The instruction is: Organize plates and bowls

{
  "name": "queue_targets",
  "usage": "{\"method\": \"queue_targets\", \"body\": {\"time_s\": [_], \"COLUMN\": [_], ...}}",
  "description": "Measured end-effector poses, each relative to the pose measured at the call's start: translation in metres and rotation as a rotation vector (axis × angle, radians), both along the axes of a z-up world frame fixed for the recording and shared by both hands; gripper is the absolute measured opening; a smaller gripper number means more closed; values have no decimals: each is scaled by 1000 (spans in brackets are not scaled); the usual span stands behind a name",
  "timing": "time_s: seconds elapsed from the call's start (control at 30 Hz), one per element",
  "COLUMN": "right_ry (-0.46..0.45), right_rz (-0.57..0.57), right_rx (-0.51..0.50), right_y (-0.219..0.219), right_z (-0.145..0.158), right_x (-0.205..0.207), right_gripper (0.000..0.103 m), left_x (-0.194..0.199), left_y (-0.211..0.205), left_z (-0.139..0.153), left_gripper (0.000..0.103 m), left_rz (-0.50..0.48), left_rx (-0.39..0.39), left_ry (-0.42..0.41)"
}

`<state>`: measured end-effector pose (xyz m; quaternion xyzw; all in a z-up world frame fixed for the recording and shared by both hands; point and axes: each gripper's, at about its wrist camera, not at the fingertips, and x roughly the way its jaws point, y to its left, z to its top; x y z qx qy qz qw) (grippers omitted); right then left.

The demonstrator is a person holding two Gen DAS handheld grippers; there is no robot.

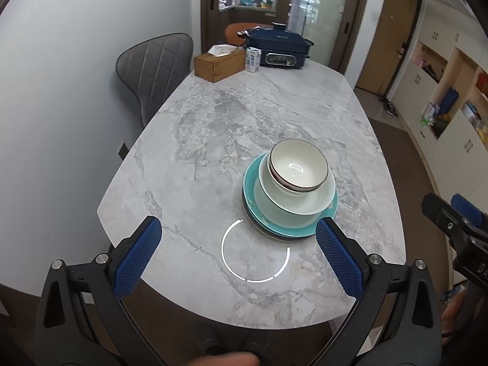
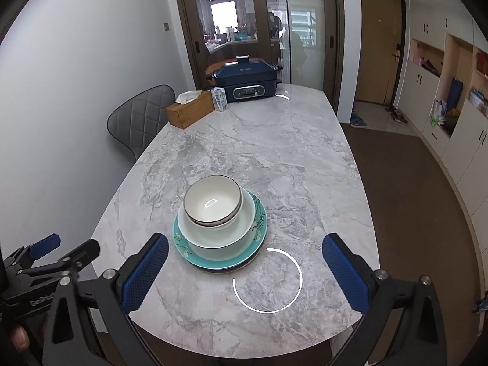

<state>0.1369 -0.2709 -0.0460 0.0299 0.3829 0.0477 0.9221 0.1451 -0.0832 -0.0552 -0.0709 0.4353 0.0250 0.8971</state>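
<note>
**On the marble table: one stack of dishes, both grippers empty**

Left wrist view first. The left gripper [image 1: 238,253] hangs over the near end of the marble table [image 1: 244,116], jaws spread wide with nothing between them. Its blue pads [image 1: 137,259] have a fine grid texture, and the black arms are cut off at the bottom edge. The stack sits just beyond the right-hand pad: a small white bowl [image 1: 299,164] with a dark rim line nests in a bigger pale green bowl [image 1: 292,198], which rests on a teal plate [image 1: 329,210]. Something dark peeks out under the teal plate, maybe another plate, hard to say. The plate's near edge is partly hidden by the pad. At far right the right gripper [image 1: 451,222] pokes in, mostly cropped.

Right wrist view. The right gripper [image 2: 245,271] is also wide open and empty, hovering near the table edge. The stack lies ahead, closer to its left-hand pad; here a floral pattern shows on the teal plate [image 2: 259,213]. The left gripper [image 2: 64,250] is visible at lower left, partly cropped. Farther back stand a wooden tissue box [image 2: 189,109], a small carton [image 2: 220,99] and a navy electric cooker [image 2: 245,79]. A grey quilted chair [image 2: 143,116] sits half hidden behind the table.
</note>
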Motion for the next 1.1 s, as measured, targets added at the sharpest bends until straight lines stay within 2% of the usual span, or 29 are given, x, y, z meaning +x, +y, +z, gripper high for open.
{"method": "queue_targets", "body": {"time_s": [0.17, 0.47, 0.63, 1.0, 1.1], "right_ry": [-4, -23, -1, -2, -15], "right_rz": [-27, -35, -45, -60, -72], "right_rx": [-15, -27, 4, -26, -30], "right_y": [23, 47, 48, 44, 39], "right_z": [11, 22, 25, 29, 36], "right_x": [-12, -34, -39, -51, -55], "right_gripper": [103, 103, 103, 103, 103], "left_x": [-6, -17, -21, -33, -34], "left_y": [11, 21, 21, 19, 15], "left_z": [2, 10, 12, 25, 29], "left_gripper": [103, 102, 103, 102, 102], "left_rz": [-50, -81, -93, -83, -82], "left_rx": [-19, -7, -5, -21, -2], "left_ry": [6, 6, 26, 20, 10]}}
